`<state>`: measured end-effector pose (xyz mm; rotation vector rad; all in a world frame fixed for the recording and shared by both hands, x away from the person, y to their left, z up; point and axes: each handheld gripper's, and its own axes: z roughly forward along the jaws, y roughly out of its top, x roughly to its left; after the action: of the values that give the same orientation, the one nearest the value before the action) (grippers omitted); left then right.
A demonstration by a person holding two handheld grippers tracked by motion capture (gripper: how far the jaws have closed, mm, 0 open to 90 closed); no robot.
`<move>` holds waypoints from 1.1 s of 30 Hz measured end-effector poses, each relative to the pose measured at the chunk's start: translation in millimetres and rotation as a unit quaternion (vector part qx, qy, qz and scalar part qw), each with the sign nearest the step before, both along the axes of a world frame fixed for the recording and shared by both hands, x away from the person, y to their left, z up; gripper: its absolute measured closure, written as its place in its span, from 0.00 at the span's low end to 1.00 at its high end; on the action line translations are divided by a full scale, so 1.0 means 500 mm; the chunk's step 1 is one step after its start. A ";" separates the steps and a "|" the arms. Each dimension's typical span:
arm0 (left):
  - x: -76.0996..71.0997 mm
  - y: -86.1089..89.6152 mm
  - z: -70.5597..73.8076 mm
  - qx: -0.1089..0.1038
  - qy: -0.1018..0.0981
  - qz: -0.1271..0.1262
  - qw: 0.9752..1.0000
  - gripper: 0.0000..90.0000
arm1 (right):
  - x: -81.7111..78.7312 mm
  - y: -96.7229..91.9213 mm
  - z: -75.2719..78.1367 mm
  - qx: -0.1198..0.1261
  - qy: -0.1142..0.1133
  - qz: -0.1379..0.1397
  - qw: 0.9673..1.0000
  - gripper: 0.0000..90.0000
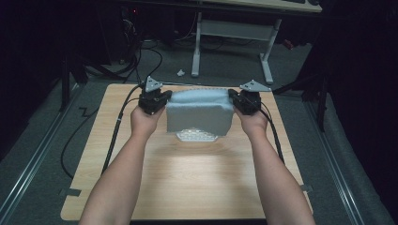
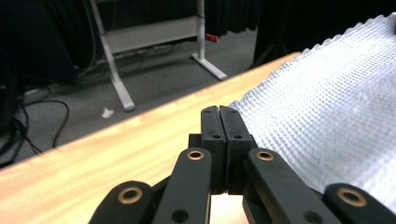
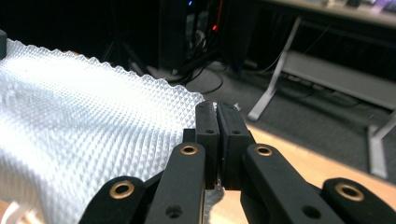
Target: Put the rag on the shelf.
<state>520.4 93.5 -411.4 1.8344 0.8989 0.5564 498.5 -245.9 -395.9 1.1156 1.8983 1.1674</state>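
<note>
We grip a pale waffle-textured cloth by both upper corners | left tool and right tool clamped shut on it | cloth hangs over wooden desk | lower folded edge seemingly touching desk.

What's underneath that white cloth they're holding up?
Below the cloth, its lower end rests on the wooden table. The tabletop directly behind the hanging cloth is covered.
</note>
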 end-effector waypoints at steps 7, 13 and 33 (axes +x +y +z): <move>-0.025 0.008 -0.044 -0.011 0.018 -0.006 1.000 0.99 | -0.016 -0.007 -0.045 0.026 0.009 0.014 1.000 0.99; -0.036 0.003 -0.072 -0.010 0.033 -0.014 0.999 0.99 | -0.029 -0.012 -0.075 0.039 0.021 0.017 0.999 0.99; -0.043 0.013 -0.121 -0.010 0.066 -0.013 0.998 0.99 | -0.032 -0.008 -0.137 0.042 0.054 0.020 0.997 0.98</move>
<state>498.8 100.0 -471.7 1.8796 0.9626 0.4124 482.6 -249.8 -464.5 1.2139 1.9770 1.2402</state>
